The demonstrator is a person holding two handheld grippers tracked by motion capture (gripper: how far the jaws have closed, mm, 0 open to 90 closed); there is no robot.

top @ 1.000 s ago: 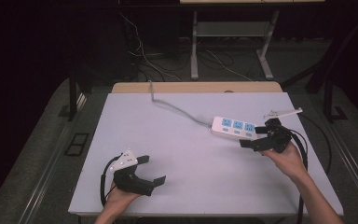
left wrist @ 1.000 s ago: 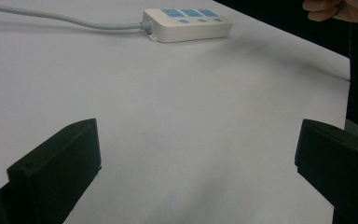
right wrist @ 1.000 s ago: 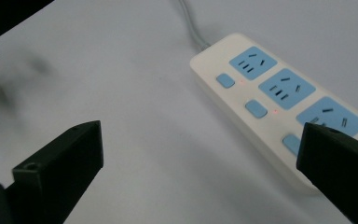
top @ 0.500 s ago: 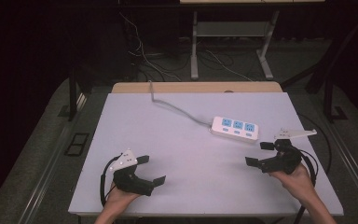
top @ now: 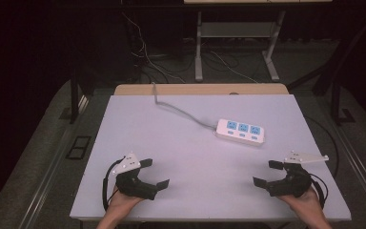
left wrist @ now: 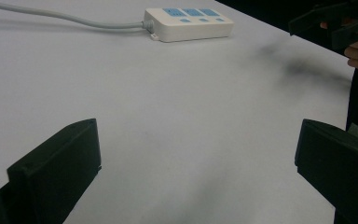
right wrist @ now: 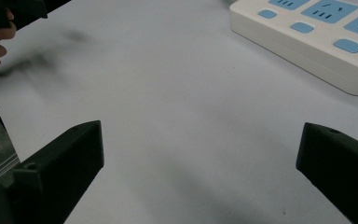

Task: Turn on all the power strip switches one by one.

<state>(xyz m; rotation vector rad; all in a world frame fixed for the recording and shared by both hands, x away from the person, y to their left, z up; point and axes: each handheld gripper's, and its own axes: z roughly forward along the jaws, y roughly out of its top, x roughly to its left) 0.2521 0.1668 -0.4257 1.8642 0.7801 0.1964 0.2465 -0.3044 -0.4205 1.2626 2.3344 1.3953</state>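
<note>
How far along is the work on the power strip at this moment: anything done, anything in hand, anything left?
Done: nothing I can confirm. The power strip lies flat on the table, cable trailing to the far edge, its three sockets empty. In hand: nothing. The left gripper and right gripper sit near the table's near edge, jaws wide open, apart from the strip. Left: any handling of the strip, probably by the nearer right gripper.

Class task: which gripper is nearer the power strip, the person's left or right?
Right. The right gripper sits just below the power strip, slightly to its right; the left gripper is farther off, down-left across the table.
</note>
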